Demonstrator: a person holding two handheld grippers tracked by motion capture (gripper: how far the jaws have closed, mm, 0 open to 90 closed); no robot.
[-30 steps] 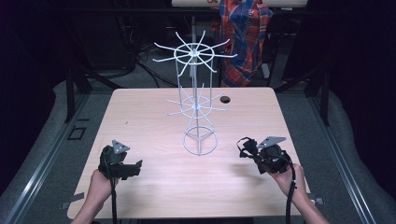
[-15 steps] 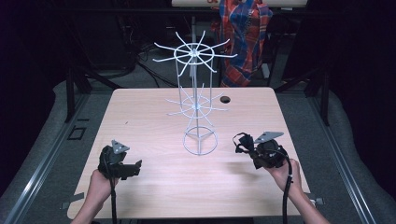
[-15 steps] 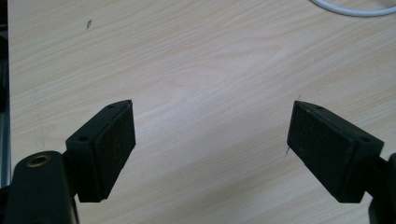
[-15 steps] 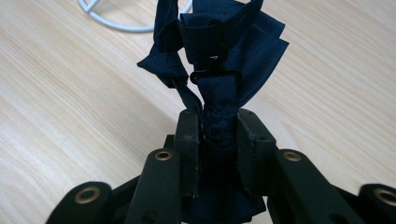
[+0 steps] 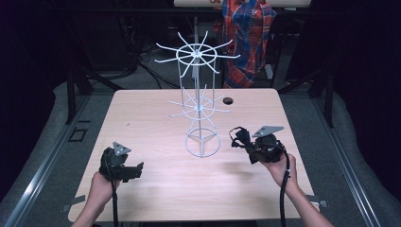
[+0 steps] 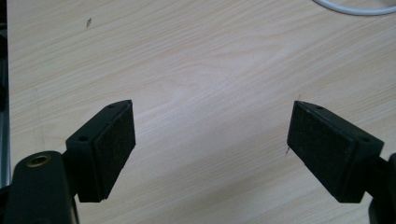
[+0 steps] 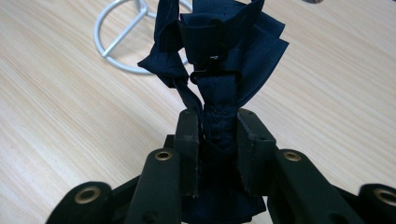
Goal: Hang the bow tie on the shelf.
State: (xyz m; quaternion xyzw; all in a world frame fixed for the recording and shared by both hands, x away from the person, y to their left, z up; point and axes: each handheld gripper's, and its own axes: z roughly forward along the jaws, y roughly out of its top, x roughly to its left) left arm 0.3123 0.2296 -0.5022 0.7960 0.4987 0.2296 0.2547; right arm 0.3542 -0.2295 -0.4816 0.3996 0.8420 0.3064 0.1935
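A dark navy folded cloth item [image 7: 224,70], seemingly a bow with a small black clip, is being held between the jaws of the right gripper [image 7: 219,140], which are pressed closely against its narrow lower part while its pleated folds are fanning out above the jaws in the middle of the right gripper view. In the high view the same cloth item [image 5: 240,138] is being carried at the tip of the right gripper [image 5: 246,144] at the right centre of the frame, just right of the round base of a white wire rack [image 5: 202,144]; whether it is touching the desk [image 5: 151,118] cannot be told. The left gripper [image 5: 135,170] is being held low at the lower left of the high view, well apart from the rack. In its own view the left gripper [image 6: 210,144] is being kept wide, with nothing but bare wood grain between the jaws and a curve of the white rack base [image 6: 355,8] at the upper right edge. The pale wooden desk is being bordered by grey flooring [image 5: 42,156], and a small dark hole [image 5: 228,100] is lying near its far edge. A red and blue plaid garment [image 5: 248,42] is hanging beyond the desk at the top of the frame, in dark surroundings.
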